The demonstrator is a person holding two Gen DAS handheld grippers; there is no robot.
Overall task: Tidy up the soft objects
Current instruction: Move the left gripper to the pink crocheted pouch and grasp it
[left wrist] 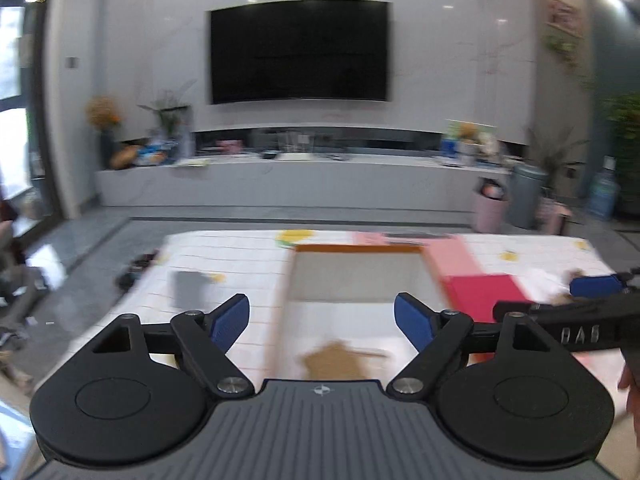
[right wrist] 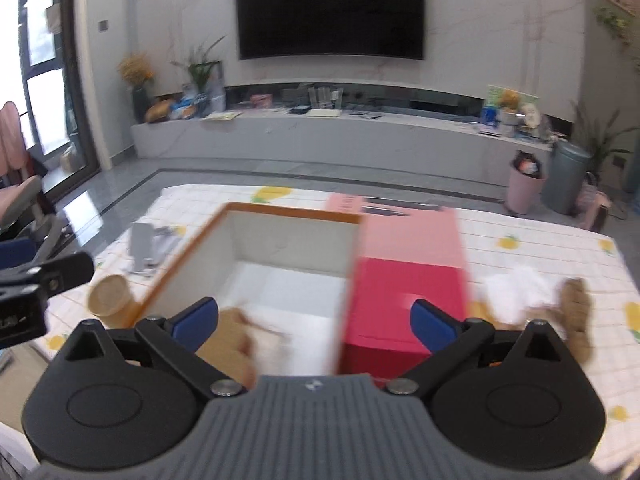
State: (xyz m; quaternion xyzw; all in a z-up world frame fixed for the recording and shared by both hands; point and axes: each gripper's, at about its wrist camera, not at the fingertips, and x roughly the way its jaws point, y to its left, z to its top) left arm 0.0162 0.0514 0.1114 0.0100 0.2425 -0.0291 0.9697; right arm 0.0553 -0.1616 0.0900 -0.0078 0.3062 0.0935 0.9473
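Both grippers, left (left wrist: 322, 318) & right (right wrist: 314, 320), are held wide open, nothing gripped; brown plush (right wrist: 232, 344) is seen inside orange-rimmed box (right wrist: 288, 212), prob. its storage spot.

Big dark TV (right wrist: 331, 10) on pale marble wall, screen off. Long low white console (right wrist: 320, 136) under it, cluttered: orange flowers in dark vase (right wrist: 137, 76) at left end, green plant (right wrist: 202, 68) next to it, clear glasses (right wrist: 326, 98) mid-shelf. Right of console: pink bin (right wrist: 524, 192) beside grey bin (right wrist: 566, 182), near each other. Pink chair (right wrist: 16, 184) by window at left. Nearer: checked tablecloth with lemon print (right wrist: 540, 236), paper cup (right wrist: 112, 294) on it, grey stand (right wrist: 142, 246) behind cup. Glossy grey floor (left wrist: 92, 236).
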